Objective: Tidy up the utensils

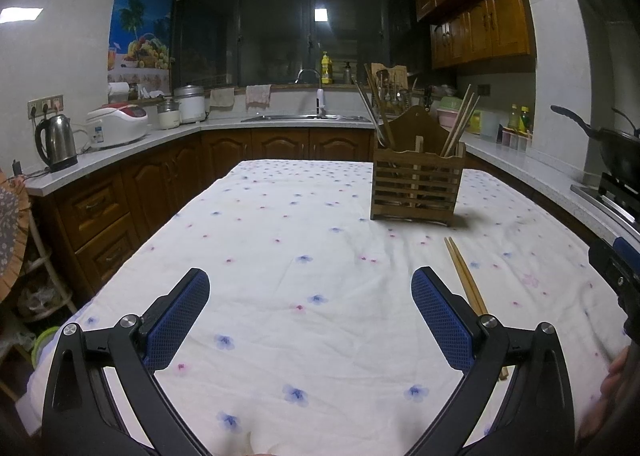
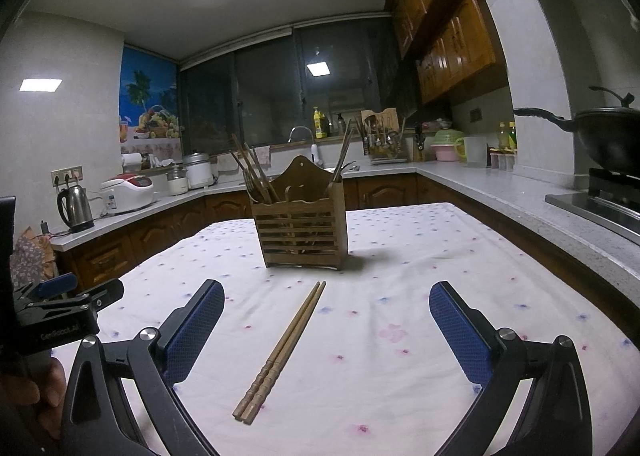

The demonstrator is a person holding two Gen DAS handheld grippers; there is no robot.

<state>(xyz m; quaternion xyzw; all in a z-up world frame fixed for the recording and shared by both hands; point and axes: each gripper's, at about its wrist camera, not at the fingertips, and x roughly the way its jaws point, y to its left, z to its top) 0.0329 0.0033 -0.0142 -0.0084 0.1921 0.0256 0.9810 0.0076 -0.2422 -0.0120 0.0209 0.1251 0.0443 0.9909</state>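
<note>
I have the table in front of me, covered by a white cloth with small flowers, and I work down from there. Toward its far edge stands the wooden holder, upright, with chopsticks and other utensils already sticking out of its compartments. On the cloth nearer to me lies one loose pair of chopsticks, the two sticks touching side by side, well short of the holder.

What matters for my next move is how that pair lies. In the right wrist view its long axis runs from the ridged thick ends at the near edge up toward the holder, tips leaning slightly right, and it sits between the spread fingers of my right gripper, which holds nothing. In the left wrist view the same pair lies off to the right, partly hidden behind the right-hand finger of my left gripper, which is also spread wide and empty over bare cloth.

So I judge the right gripper the nearer one, already lined up; the sticks run along its fingers, so it may need turning to pinch across them.
</note>
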